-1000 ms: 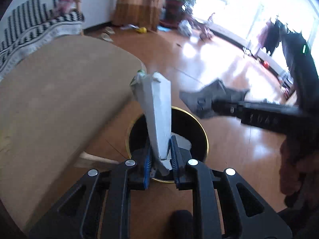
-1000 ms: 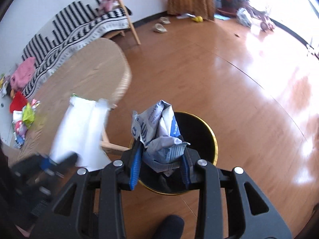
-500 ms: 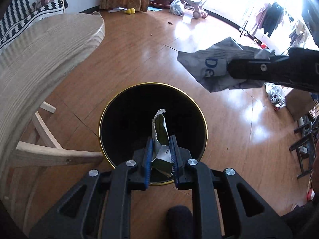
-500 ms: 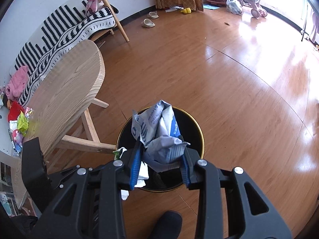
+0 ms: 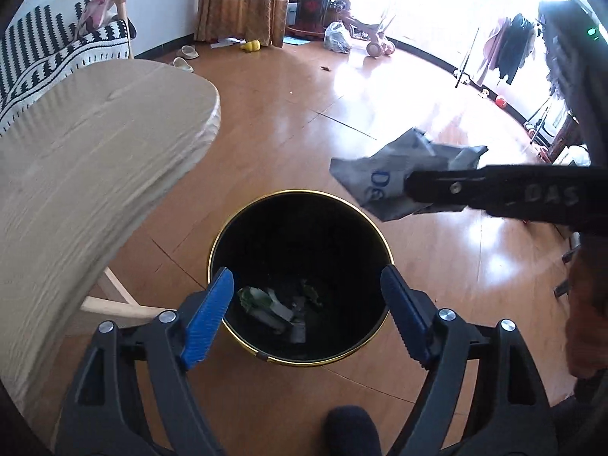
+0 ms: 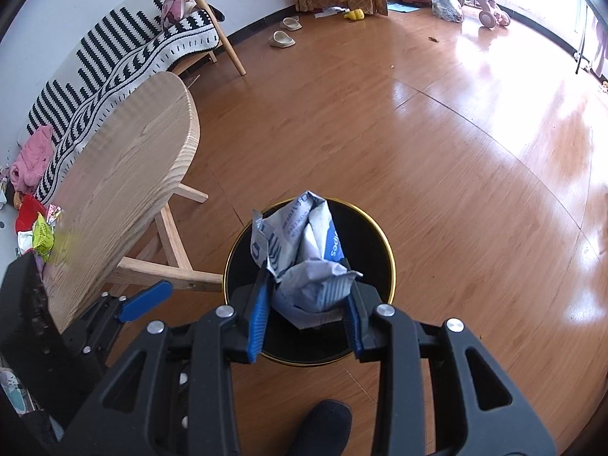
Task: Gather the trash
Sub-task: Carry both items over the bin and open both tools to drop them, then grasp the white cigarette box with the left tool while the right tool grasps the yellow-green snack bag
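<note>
Now the left gripper (image 5: 306,306) has just opened wide, with nothing between its jaws, above the black bin (image 5: 300,205). Right gripper (image 6: 306,304) squeezes a crumpled wipes packet (image 6: 304,258) over the bin.

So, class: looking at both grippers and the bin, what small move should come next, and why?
Probably open the right gripper to drop the crumpled wrapper it clamps, since it hangs above the black bin. The left gripper has just been opening; its jaws stand wide with nothing between them, and scraps lie at the bin's bottom.
</note>
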Demonstrator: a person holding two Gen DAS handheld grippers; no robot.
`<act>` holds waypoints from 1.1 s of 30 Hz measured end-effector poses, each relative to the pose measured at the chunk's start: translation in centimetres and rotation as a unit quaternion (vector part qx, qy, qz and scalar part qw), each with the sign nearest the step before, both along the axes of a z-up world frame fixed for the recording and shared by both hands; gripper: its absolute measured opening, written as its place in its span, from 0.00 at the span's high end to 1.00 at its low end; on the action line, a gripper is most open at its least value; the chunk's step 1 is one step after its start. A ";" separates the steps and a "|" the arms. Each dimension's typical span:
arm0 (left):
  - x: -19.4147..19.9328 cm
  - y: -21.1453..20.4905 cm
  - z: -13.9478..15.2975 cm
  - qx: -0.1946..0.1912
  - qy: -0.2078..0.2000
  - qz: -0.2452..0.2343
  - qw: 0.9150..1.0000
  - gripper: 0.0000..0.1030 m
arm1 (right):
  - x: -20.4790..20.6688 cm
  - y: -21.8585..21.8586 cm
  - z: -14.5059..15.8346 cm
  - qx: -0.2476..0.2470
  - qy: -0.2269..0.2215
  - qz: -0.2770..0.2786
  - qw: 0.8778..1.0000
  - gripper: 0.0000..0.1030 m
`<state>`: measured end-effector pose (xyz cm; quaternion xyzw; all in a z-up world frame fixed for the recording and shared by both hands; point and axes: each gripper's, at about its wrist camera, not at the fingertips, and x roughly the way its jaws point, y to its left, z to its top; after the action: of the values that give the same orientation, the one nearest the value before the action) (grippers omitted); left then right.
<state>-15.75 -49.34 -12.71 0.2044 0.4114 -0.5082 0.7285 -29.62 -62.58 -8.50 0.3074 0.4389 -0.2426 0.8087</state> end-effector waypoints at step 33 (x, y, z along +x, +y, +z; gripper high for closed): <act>19.7 34.9 11.8 -0.072 -0.026 0.379 0.922 0.10 | 24.4 24.7 7.1 0.002 -0.088 0.243 0.966 0.30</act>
<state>3.93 -14.42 -0.88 -0.0060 0.4013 -0.2170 0.8898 -5.24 -37.88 -1.41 0.2130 0.4280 -0.0103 0.8783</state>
